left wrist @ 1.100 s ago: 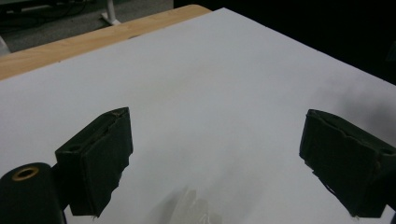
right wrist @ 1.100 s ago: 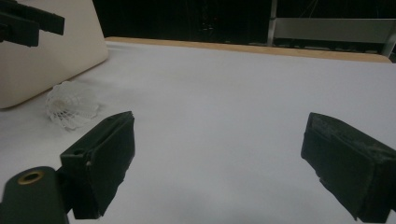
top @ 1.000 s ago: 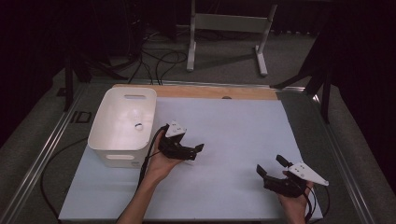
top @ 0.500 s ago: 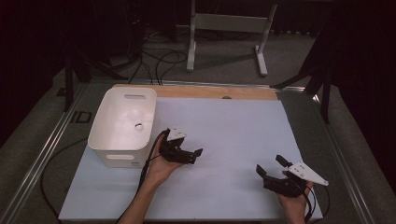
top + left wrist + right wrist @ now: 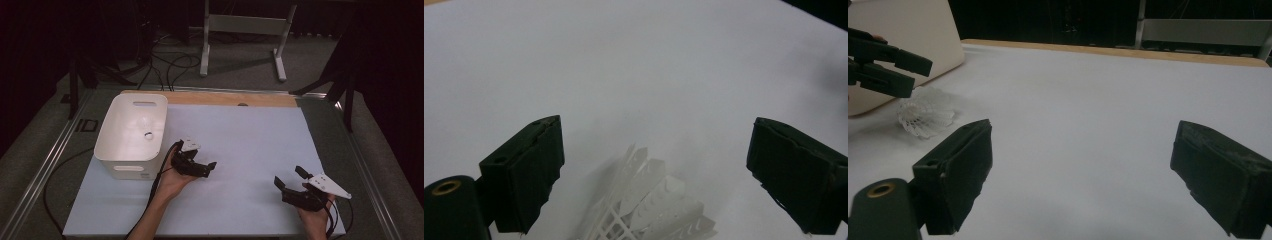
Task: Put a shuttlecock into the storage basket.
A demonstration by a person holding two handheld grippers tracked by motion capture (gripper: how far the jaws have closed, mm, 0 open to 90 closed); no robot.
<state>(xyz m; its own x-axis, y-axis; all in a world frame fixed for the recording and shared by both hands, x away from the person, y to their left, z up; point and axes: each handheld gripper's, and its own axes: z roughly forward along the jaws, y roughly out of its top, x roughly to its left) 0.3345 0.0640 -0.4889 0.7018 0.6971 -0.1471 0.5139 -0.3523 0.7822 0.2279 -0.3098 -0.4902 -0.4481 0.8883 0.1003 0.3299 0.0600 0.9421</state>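
Observation:
A white feathered shuttlecock [image 5: 649,212] lies on the white table sheet [image 5: 250,130], just below and between the wide-apart jaws of my left gripper [image 5: 656,135]. The right gripper view has that shuttlecock [image 5: 925,117] at far left, under the left gripper [image 5: 883,62]. From above, the left gripper [image 5: 206,169] sits open beside the white bin [image 5: 115,145], covering the shuttlecock. My right gripper [image 5: 287,176] rests open near the table's front right with nothing between its jaws [image 5: 1085,132].
The bin stands at the table's left, with a small round thing [image 5: 148,135] on its floor. A wooden strip [image 5: 230,98] runs along the far edge. Cables and a grey stand [image 5: 240,30] lie on the floor beyond.
My left gripper has slid slightly toward the person's side, lower over the shuttlecock. The right gripper has barely moved.

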